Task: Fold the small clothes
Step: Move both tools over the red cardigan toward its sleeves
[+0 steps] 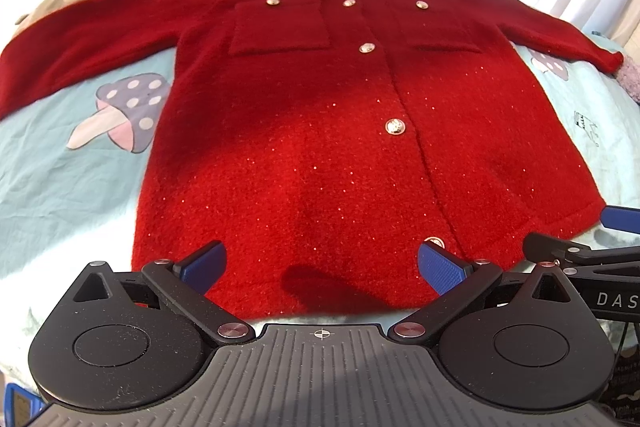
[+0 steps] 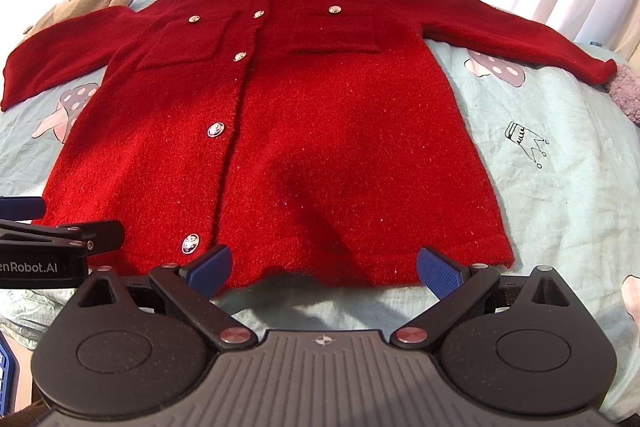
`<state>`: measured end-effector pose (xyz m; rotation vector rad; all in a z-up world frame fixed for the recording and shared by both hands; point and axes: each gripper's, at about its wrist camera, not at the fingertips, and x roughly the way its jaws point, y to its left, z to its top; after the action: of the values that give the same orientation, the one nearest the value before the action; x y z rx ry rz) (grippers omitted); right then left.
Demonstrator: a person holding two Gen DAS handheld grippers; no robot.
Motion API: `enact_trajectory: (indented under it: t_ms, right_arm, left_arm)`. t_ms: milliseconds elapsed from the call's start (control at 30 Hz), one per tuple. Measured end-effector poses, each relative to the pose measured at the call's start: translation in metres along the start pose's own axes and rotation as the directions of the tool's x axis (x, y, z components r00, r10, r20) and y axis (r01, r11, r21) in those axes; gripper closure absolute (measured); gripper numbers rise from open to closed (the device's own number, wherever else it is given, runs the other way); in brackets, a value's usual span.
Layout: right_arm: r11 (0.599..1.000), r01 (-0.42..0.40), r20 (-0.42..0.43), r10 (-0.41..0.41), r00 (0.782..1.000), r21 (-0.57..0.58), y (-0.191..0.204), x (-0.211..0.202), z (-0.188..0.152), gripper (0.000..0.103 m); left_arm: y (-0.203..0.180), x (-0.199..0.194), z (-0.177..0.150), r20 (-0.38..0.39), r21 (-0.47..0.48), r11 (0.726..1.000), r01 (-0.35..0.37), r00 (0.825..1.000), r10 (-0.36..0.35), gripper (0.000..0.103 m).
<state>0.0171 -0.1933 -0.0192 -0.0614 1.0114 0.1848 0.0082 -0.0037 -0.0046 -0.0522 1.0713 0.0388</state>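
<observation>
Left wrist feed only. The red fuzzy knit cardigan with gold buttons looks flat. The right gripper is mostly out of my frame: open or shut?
Observer: Open. The right gripper has its jaws wide and grips nothing.
Operator: Where along the hem?
Observer: Right of the button placket. Its fingers sit over the near hem edge of the red fuzzy knit cardigan.
Operator: Right hem corner?
Observer: The hem corner lies on the pale teal printed bedsheet, just outside the right finger.
</observation>
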Motion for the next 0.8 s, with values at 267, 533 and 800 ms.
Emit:
enact_trajectory:
  t_ms: [267,533,800]
  right_arm:
    - [1.0,-0.004,-0.006,0.004,1.0,0.002,-0.002,0.002,0.002,0.004]
    - [1.0,-0.005,-0.015,0.005,1.0,0.003,-0.003,0.005,0.003,0.004]
    - [1.0,-0.013,-0.024,0.013,1.0,0.006,-0.004,0.009,0.006,0.004]
  left_arm:
    - [-0.001,0.001,0.001,-0.003,0.0,1.0,0.0,1.0,0.0,0.0]
    - [0.0,0.006,0.003,-0.023,-0.001,1.0,0.002,1.0,-0.002,0.0]
    - [0.001,0.01,0.007,-0.038,-0.003,1.0,0.005,0.999,-0.005,0.0]
